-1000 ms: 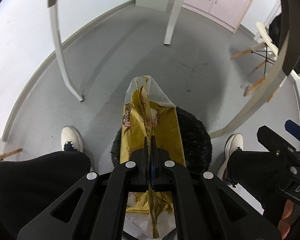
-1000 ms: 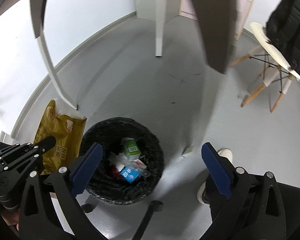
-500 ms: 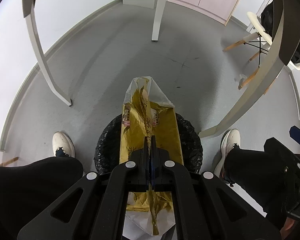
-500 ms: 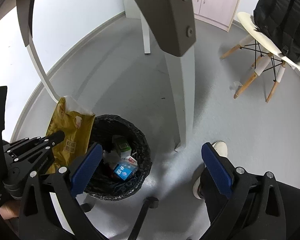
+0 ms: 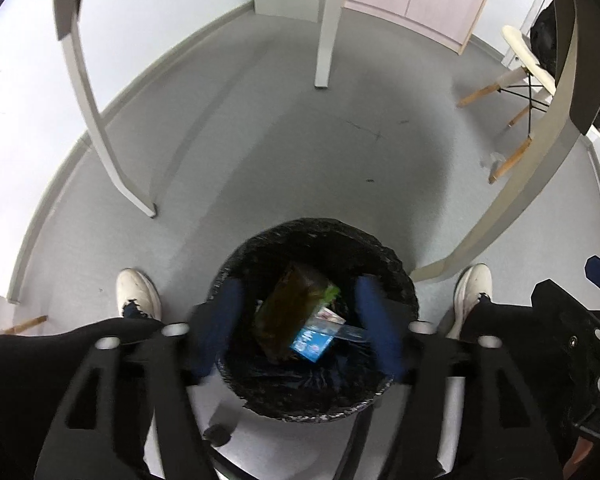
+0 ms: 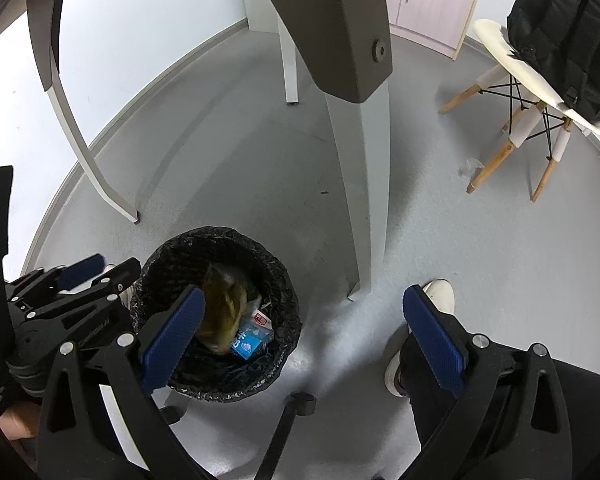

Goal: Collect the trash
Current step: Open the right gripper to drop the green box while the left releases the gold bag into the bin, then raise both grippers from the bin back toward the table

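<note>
While its jaws are opening, the left gripper (image 5: 298, 334) hangs over the black bin (image 5: 396, 268). The yellow bag (image 5: 288, 312) sits inside, touching no jaw. The right gripper (image 6: 304, 336) is wide, empty.

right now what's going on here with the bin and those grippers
A seated person holds a gripper in each hand over a black-lined trash bin. The left gripper is opening, nothing between its fingers, and a yellow snack bag sits blurred inside the bin, beside a blue carton. The right gripper is open and empty.
</note>
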Tool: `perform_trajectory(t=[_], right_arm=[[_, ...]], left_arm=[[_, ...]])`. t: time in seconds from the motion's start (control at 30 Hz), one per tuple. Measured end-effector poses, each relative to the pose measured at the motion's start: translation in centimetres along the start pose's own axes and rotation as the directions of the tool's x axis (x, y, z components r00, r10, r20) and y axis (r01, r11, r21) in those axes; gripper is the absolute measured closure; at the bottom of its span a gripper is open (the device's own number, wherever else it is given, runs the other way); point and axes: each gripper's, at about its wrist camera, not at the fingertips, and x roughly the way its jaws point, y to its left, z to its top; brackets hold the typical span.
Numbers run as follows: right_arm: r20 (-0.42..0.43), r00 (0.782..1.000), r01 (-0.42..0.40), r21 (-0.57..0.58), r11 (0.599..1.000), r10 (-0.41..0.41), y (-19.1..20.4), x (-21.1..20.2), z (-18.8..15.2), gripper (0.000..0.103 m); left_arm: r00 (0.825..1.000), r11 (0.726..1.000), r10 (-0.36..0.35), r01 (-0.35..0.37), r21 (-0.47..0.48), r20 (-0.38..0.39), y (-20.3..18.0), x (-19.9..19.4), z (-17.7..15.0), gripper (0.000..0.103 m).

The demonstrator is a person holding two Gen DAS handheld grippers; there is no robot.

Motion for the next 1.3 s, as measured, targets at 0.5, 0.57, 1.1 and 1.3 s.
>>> perform_trajectory(t=[0.5, 0.57, 1.1, 1.3], right_arm=[[0.041, 0.999, -0.014, -0.031, 0.999, 0.015, 1.5, -2.5, -0.5, 0.008], [0.051, 0.999, -0.015, -0.036, 0.999, 0.017, 1.6, -3.1, -0.6, 0.008], [0.123, 0.992, -0.023, -0.075, 0.997, 0.032, 3.2, -10.9, -3.3, 0.008], [0.164, 0.986, -0.01, -0.091, 0.996, 0.025, 3.7, -14.9, -5.1, 0.008]], left_arm=[[0.996, 0.998, 0.018, -0.013, -0.063, 0.082, 3.1, -5.1, -1.5, 0.006], [0.996, 0.998, 0.019, -0.013, -0.068, 0.09, 3.4, -6.0, -1.9, 0.006], [0.987, 0.996, 0.043, -0.031, -0.079, 0.153, 5.7, -14.8, -6.0, 0.006], [0.981, 0.995, 0.058, -0.041, -0.09, 0.186, 6.3, -18.5, -7.2, 0.006]])
